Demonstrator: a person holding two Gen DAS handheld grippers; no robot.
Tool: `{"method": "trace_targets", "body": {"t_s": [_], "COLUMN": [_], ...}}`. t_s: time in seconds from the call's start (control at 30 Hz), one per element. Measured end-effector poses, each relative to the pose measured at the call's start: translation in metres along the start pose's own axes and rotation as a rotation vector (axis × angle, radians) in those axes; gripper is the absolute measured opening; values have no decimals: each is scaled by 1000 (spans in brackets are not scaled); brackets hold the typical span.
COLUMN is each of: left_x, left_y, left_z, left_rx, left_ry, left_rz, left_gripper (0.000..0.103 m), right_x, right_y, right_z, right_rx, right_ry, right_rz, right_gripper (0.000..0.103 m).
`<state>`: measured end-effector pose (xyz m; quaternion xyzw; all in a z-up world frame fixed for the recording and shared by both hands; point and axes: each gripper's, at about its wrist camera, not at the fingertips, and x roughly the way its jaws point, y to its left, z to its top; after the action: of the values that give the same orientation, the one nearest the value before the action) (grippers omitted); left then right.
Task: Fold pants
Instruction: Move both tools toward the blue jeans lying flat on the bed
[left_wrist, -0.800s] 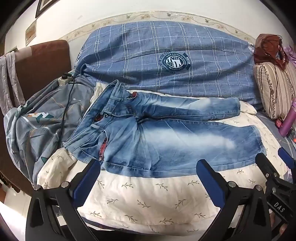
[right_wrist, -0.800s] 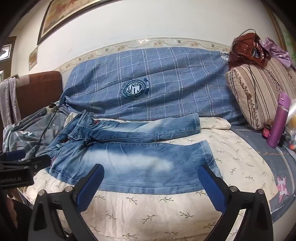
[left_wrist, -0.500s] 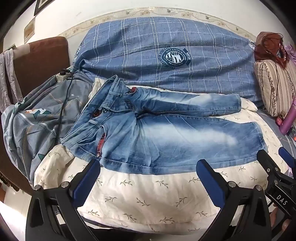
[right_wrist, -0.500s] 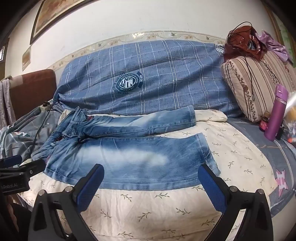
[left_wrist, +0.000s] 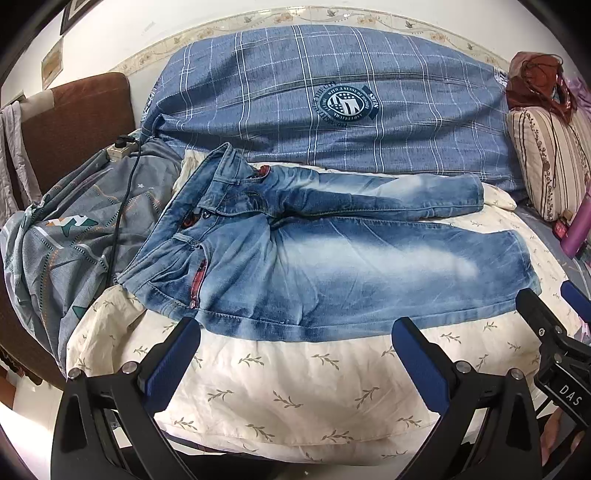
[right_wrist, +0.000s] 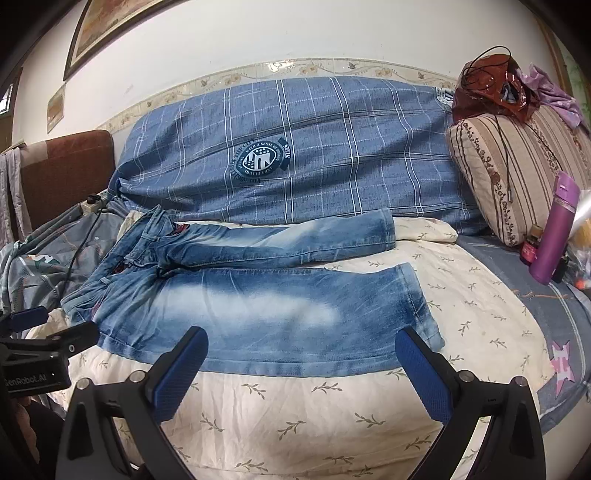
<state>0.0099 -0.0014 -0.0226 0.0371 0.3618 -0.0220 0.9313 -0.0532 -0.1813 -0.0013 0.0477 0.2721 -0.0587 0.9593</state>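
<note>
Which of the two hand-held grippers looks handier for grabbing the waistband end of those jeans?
Probably the left hand-held gripper: it hangs open near the jeans' waistband end. The right hand-held gripper, also open, hangs nearer the leg cuffs.

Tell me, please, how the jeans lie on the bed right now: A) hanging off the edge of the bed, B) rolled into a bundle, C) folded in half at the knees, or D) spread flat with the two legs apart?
D: the jeans lie flat on the cream sheet, with the far leg angled away from the near one.
</note>
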Motion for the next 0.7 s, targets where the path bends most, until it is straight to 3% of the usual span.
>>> {"method": "trace_targets", "body": {"t_s": [0.7], "left_x": [33], "left_y": [-3], "left_z": [-9], "left_rx": [33], "left_ry": [68], "left_rz": [-13], "left_gripper": [103], "right_x": [21], "right_y": [10], "right_z": [-8], "right_rx": [-48], "right_ry": [93], "right_rz": [-19], "right_gripper": [102]}}
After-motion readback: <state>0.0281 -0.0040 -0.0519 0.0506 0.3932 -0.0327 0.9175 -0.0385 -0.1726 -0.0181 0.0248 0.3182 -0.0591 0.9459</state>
